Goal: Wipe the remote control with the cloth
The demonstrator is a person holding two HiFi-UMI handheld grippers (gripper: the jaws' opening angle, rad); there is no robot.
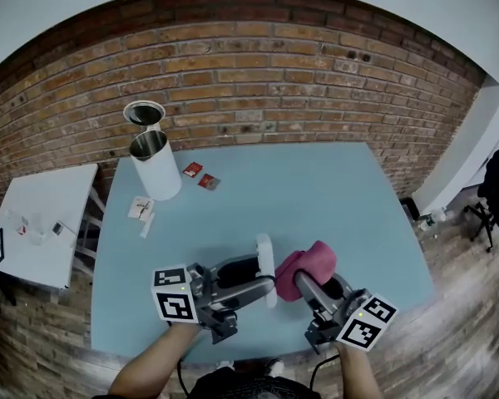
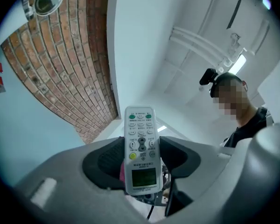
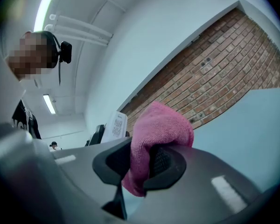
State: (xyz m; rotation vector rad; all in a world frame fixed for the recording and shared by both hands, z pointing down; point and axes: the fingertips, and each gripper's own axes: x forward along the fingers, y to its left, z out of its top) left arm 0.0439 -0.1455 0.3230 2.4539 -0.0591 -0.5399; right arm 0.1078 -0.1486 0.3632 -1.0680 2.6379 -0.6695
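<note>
1. Left gripper [image 2: 141,158]: fingers [image 2: 102,160] clamped on the remote [image 2: 141,139] across its long edges, low down by the display. The keys face the camera.
2. Right gripper [image 3: 140,161]: its fingers pinch a fold of the pink cloth [image 3: 156,129], and a wad bulges past the tips.
3. In the head view we see both held above the blue desk [image 1: 333,189]. The remote stands upright with the cloth just beside it; we can't tell if they touch.
4. We judge the remote light, stiff and smooth. It may twist or slip under rubbing, so the edge grip suits and leaves the faces free.
5. The cloth looks soft, limp and grippy, so wipe with the wad.
</note>
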